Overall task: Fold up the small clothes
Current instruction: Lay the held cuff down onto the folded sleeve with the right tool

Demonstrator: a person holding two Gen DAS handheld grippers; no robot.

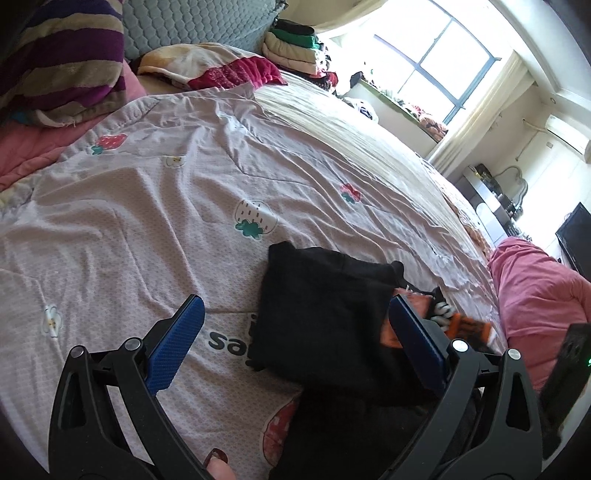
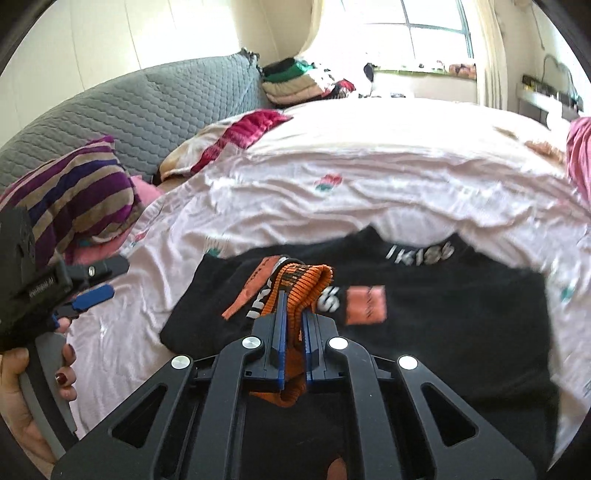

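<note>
Right wrist view: a bed [image 2: 369,155] covered by one pale printed sheet [image 2: 332,206] is seen below one window [image 2: 432,29]. One black garment [image 2: 443,332] is spread near. The right gripper [image 2: 293,306] is clamped on its orange cuff [image 2: 306,284]; the left gripper [image 1: 295,314] is held apart.

Bed [image 1: 369,147], pale fruit-print sheet [image 1: 147,206], black garment [image 1: 325,306] lying on sheet, striped pillow [image 1: 62,55]

The black garment [image 1: 325,325] runs under the left gripper's right finger [image 1: 417,343] and off the frame at 6 o'clock. Its white lettering [image 2: 419,252] is motion-blurred, unreadable. The orange cuff [image 2: 304,284] disappears between the right gripper's [image 2: 293,314] pads. The sheet's print [image 1: 225,341] is half covered.
</note>
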